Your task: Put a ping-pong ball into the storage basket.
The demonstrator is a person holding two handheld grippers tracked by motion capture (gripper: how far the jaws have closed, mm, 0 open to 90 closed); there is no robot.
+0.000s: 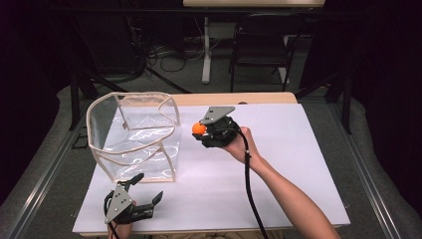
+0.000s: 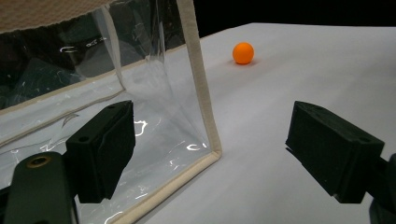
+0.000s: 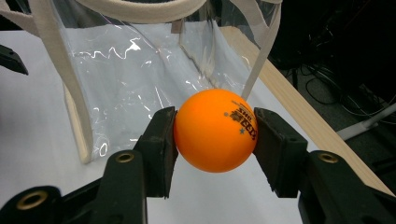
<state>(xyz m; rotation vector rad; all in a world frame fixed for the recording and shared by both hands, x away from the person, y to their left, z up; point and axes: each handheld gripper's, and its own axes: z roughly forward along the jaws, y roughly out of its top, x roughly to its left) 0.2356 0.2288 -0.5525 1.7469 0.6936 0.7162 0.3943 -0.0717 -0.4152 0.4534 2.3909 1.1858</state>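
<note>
— High view: where's the orange ball (image 1: 199, 128)?
— Clamped between the right gripper (image 1: 203, 130) jaws, just beside the clear bag (image 1: 133, 134) (above the table (image 1: 298, 164)). Left gripper (image 1: 148, 187) gapes, empty.

High view: fixed above the person's edge of the surface (image 1: 278, 164), facing forward and down, far off. Left gripper view: low beside the clear bag's (image 2: 140, 93) near corner, looking across the surface between the left claw (image 2: 224, 149) parts, close. Right gripper view: along the right claw (image 3: 215, 135), very near the orange ball (image 3: 215, 130), facing the bag. Shared by all three: bag, ball, white surface
</note>
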